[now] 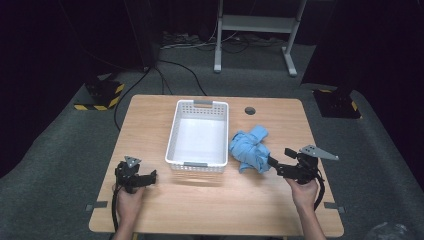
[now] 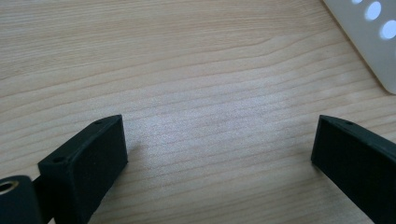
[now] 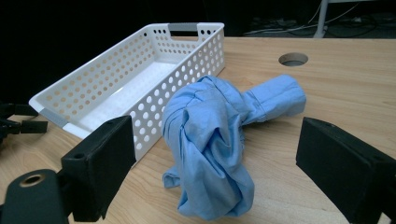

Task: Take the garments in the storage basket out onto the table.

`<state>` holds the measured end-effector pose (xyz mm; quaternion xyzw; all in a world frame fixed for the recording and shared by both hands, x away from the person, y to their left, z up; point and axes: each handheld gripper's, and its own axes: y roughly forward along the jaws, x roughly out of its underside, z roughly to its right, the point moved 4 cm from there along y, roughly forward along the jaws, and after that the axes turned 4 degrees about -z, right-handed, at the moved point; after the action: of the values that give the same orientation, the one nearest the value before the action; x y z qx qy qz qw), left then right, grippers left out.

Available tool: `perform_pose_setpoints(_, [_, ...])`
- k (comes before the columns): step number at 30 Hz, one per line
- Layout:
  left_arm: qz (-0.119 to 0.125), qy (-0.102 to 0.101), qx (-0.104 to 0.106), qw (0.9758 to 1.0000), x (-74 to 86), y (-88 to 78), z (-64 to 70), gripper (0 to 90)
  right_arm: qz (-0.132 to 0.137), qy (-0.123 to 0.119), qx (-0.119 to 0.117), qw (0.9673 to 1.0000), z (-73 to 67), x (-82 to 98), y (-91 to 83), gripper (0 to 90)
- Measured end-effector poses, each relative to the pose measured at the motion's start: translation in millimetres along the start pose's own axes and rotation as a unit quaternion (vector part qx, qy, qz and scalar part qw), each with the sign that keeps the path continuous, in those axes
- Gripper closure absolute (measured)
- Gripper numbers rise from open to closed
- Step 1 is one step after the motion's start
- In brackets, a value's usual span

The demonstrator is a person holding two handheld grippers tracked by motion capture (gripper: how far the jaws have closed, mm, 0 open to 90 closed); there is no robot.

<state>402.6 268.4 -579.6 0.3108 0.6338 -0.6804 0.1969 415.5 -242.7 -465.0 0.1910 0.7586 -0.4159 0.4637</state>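
Observation:
A crumpled light blue cloth (image 1: 251, 149) lies on the wooden table just right of a white perforated basket (image 1: 174, 134), which holds nothing. In the right gripper view the cloth (image 3: 219, 140) sits close ahead, between the spread jaws, with the basket (image 3: 112, 74) to its left. My right gripper (image 1: 276, 161) is open and points at the cloth's right side without touching it. My left gripper (image 1: 152, 176) rests open near the basket's front left corner, above bare wood (image 2: 210, 116).
The table (image 1: 150, 210) has a round cable hole (image 1: 250, 110) behind the cloth. A corner of the basket (image 2: 369, 37) shows at the top right of the left gripper view. Beyond the table stand a metal frame (image 1: 255, 30) and floor cables.

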Motion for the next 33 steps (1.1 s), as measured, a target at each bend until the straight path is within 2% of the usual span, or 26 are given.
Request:
perform_pose_setpoints(17, [0.000, 0.000, 0.000, 1.0000, 0.0, 0.0, 0.1, 3.7, 0.011, 0.010, 0.011, 0.9998, 5.6, 10.7, -15.8, 12.1])
perform_pose_setpoints(33, [0.000, 0.000, 0.000, 1.0000, 0.0, 0.0, 0.1, 3.7, 0.003, 0.022, 0.026, 0.9994, 14.7, 26.3, -16.2, 13.2])
